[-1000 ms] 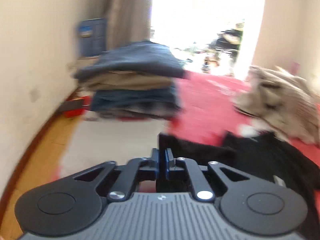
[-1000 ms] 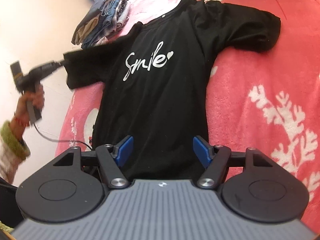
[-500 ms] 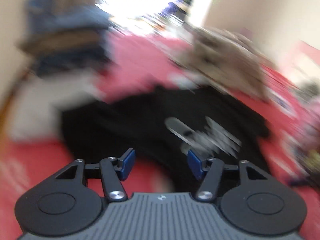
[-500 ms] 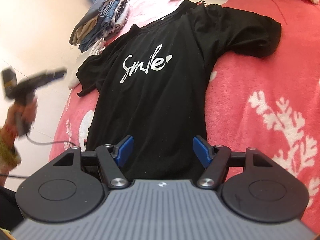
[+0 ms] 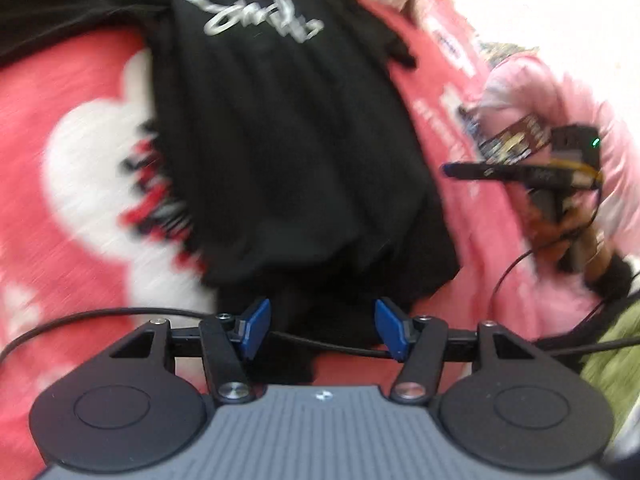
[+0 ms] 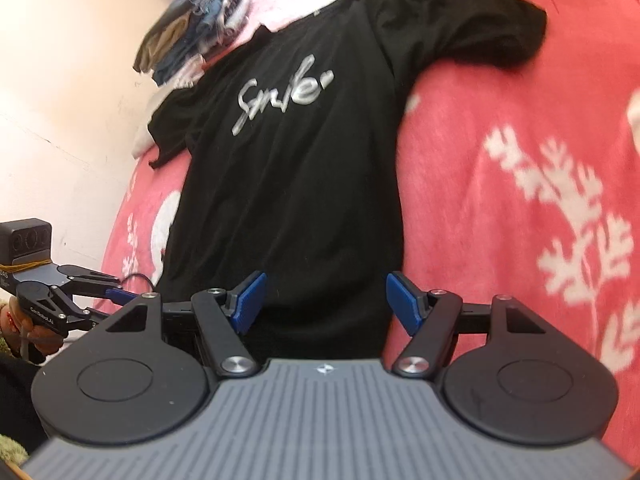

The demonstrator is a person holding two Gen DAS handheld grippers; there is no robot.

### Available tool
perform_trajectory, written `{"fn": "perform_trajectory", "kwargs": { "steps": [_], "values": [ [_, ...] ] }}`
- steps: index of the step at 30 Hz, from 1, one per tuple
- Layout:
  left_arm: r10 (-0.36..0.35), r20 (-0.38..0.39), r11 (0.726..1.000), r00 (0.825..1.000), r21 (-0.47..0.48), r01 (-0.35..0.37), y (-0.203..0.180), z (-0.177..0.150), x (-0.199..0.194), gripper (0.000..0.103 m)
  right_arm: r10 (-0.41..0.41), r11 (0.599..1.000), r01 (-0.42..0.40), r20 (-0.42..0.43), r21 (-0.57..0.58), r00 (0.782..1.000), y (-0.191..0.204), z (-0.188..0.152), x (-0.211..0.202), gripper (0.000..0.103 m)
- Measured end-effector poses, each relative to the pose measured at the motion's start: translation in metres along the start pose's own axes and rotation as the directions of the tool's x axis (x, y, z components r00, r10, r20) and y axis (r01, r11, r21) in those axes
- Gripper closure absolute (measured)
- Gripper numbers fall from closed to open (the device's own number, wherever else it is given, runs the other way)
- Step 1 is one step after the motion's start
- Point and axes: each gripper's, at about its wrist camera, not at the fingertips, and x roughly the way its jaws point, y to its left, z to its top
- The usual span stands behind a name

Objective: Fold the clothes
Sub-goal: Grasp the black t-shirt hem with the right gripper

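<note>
Currently, item 1: black T-shirt [image 6: 304,184] w/ white script print [image 6: 280,96], lying face-up and spread flat on red-and-white blanket [image 6: 540,160] covering the bed; collar at far end, hem nearest both grippers, one sleeve [image 6: 480,36] out to the right, other sleeve bunched at left near bed edge. Item 2: left gripper [image 5: 320,328], fingers spread wide, nothing between them, hovering just over the hem on the shirt's left side; a thin black cable [image 5: 100,314] crosses under it. Item 3: right gripper [image 6: 322,306], fingers likewise spread and empty, poised at the hem, approx. mid-to-right part of the bottom edge. Item 4: stack of folded clothes [image 6: 192,28] at far corner of bed, well apart from the shirt; unsorted pale heap beyond collar. Step in hand (judgement): shirt laid out, pre-grasp approach, no fold yet made. Next move prob. calls for each gripper to drop onto a hem corner, pinch both fabric layers, then lift together and carry toward the collar, or take a side first for a lengthwise fold; left view is motion-blurred, so exact contact w/ cloth can't be told.
</note>
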Motion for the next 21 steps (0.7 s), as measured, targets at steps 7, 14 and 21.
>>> {"fn": "perform_trajectory", "kwargs": {
  "steps": [7,14,21],
  "values": [
    [0.180,0.011,0.984,0.984,0.019,-0.180,0.019,-0.013,-0.012,0.044,0.013,0.993,-0.003,-0.079,0.122,0.997,-0.015,-0.028,0.008,0.036],
    [0.158,0.166,0.984,0.973,-0.111,-0.140,0.035,0.030,-0.015,0.043,0.075,0.982,-0.047,-0.145,0.183,0.987,-0.018,-0.037,0.020,0.058],
    [0.145,0.112,0.987,0.983,-0.091,-0.135,0.029,0.054,0.013,0.043,-0.040,0.985,0.047,-0.046,0.164,0.998,-0.026,-0.023,-0.016,0.103]
  ]
}}
